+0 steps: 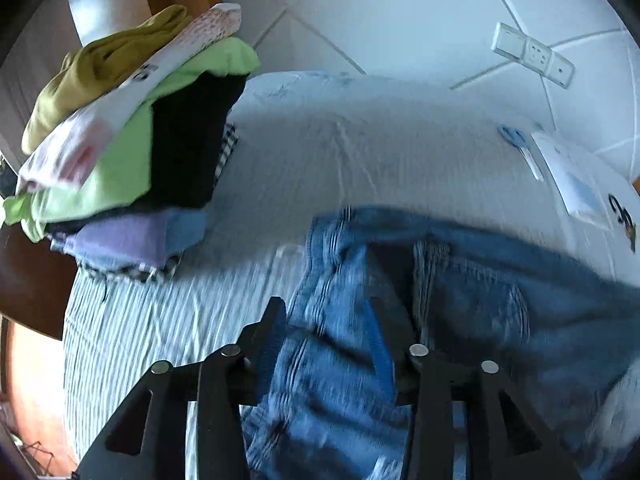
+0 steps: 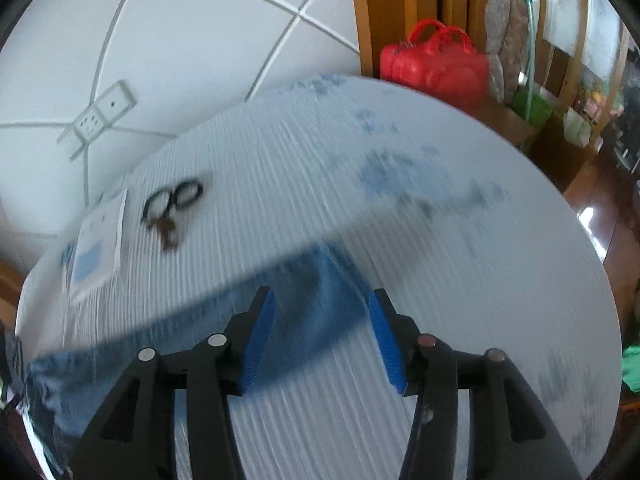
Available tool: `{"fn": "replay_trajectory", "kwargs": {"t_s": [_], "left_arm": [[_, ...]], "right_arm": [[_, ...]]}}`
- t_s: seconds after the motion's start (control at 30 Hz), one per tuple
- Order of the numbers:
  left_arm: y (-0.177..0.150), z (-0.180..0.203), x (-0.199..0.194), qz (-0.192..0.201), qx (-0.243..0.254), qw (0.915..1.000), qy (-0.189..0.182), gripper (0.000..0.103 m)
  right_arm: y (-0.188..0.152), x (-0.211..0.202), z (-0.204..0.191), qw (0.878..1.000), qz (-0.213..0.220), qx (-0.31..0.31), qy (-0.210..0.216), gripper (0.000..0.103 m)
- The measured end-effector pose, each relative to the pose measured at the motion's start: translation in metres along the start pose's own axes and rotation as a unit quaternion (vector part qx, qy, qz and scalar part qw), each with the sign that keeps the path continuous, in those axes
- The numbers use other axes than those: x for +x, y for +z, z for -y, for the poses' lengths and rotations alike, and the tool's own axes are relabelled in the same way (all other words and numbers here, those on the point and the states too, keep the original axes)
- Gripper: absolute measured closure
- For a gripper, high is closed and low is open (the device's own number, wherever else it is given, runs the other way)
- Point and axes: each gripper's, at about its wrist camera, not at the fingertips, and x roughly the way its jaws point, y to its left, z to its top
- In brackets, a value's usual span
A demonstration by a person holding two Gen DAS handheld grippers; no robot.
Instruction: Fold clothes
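Note:
Blue jeans lie bunched on the white striped cloth of the table. My left gripper is open, its fingers spread either side of a fold of the jeans, which lies between them and over the right finger. In the right wrist view my right gripper is open just above the table, its blue pads either side of a corner of the jeans, not closed on it. The frames are motion-blurred.
A stack of folded clothes stands at the table's left. Blue-handled scissors and a paper sheet lie at the right; black-looking scissors and the sheet show in the right wrist view. A red bag stands beyond the table's far edge.

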Motion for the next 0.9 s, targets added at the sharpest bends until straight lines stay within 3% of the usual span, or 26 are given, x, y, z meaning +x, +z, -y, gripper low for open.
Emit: {"fn": "replay_trajectory", "kwargs": {"t_s": [0.17, 0.27, 0.3, 0.37, 0.47, 0.77, 0.9], "left_arm": [[-0.032, -0.016, -0.022, -0.003, 0.012, 0.9999, 0.012, 0.057], [-0.055, -0.031, -0.032, -0.008, 0.014, 0.9997, 0.017, 0.051], [-0.062, -0.037, -0.033, -0.013, 0.012, 0.9997, 0.018, 0.050], [-0.076, -0.046, -0.033, -0.022, 0.005, 0.9996, 0.019, 0.049], [-0.089, -0.052, -0.033, -0.032, -0.001, 0.9993, 0.019, 0.049], [-0.081, -0.030, -0.034, -0.025, 0.009, 0.9995, -0.015, 0.049], [-0.058, -0.016, -0.027, -0.022, 0.012, 0.9993, -0.026, 0.045]], "right_arm": [[-0.056, -0.029, 0.039, 0.999, -0.025, 0.041, 0.010, 0.054], [-0.091, -0.047, 0.063, 0.998, -0.038, 0.057, 0.009, 0.053], [-0.103, -0.052, 0.070, 0.997, -0.046, 0.059, 0.004, 0.050], [-0.124, -0.059, 0.081, 0.996, -0.058, 0.061, -0.008, 0.033], [-0.142, -0.067, 0.092, 0.995, -0.062, 0.075, -0.005, 0.032], [-0.141, -0.064, 0.077, 0.996, -0.058, 0.068, 0.016, 0.032], [-0.117, -0.052, 0.064, 0.996, -0.057, 0.056, 0.025, 0.031]]}}
